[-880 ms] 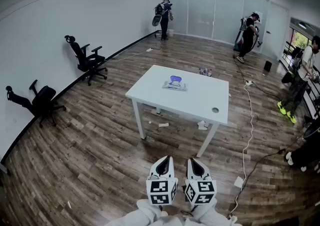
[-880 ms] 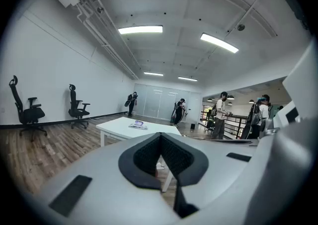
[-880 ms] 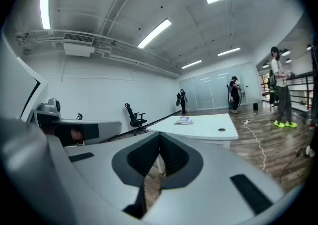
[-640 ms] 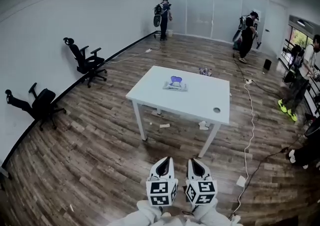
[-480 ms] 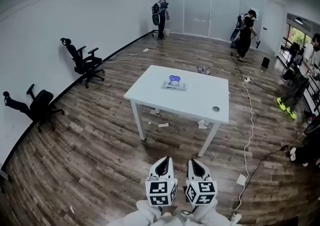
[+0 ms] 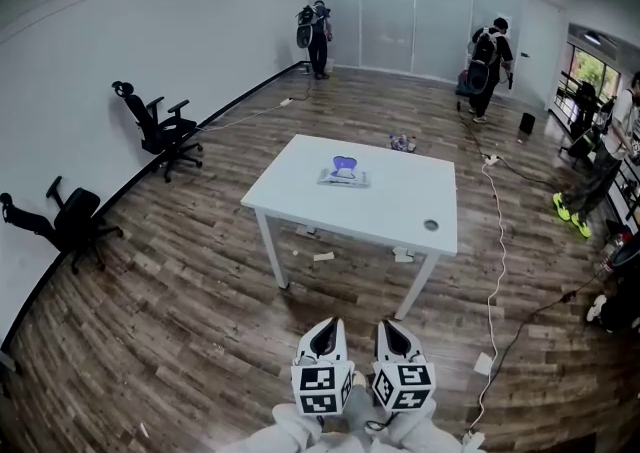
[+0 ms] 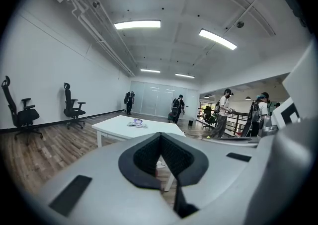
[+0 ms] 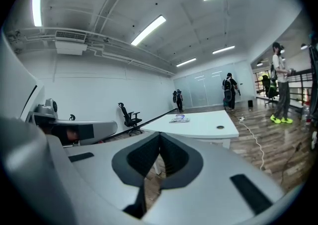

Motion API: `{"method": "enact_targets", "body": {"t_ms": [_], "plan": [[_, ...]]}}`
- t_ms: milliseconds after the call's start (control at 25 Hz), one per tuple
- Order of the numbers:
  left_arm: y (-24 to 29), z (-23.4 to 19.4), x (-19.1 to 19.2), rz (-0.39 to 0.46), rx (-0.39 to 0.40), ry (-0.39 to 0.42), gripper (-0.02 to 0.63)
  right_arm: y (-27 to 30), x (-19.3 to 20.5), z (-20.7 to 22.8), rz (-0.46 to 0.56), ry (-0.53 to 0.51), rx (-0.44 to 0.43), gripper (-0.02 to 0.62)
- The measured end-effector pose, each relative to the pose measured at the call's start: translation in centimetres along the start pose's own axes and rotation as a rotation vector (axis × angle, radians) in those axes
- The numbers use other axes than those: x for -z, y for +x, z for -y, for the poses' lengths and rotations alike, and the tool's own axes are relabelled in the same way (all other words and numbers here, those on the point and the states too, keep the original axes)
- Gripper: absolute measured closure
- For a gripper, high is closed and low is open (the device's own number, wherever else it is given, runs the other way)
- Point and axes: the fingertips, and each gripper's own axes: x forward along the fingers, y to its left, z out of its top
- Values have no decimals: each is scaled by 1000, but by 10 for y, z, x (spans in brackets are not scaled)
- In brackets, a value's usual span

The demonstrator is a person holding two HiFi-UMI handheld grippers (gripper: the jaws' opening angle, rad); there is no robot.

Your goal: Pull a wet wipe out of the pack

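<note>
The wet wipe pack (image 6: 343,174), flat with a purple-blue lid, lies on the far half of a white table (image 6: 400,206) in the middle of the room. Both grippers are held side by side low in the head view, well short of the table and pointing toward it. The left gripper (image 6: 325,329) is shut with nothing in it, and so is the right gripper (image 6: 392,331). Over the closed tips of the left gripper (image 7: 161,136) the pack (image 7: 137,122) shows small on the table (image 7: 119,126). Past the right gripper (image 8: 160,135) the pack (image 8: 179,118) is just as distant.
Wooden floor separates me from the table. Paper scraps (image 6: 323,256) lie under it and a white cable (image 6: 498,271) runs along the floor on its right. Two office chairs (image 6: 160,131) are by the left wall, one (image 6: 60,219) tipped over. People (image 6: 485,59) move at the back and right.
The head view has shifted slightly, with the table sitting a bit lower and further left in it. People at the back have walked about. Both grippers keep their place, shut.
</note>
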Motion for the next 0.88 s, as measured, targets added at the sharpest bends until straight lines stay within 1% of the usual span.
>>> {"method": "enact_targets", "body": {"t_ms": [240,560,880], "plan": [[16,-7,1,3,-12,11,606,21,-1,6,-2,9,-14,586],[48,-13,4,-9,-18,5,606,47,-4,22,-11,14,-9,586],[84,-15,-2,8,-29,2,606,79,-13,39,-11,9,-18,586]]}}
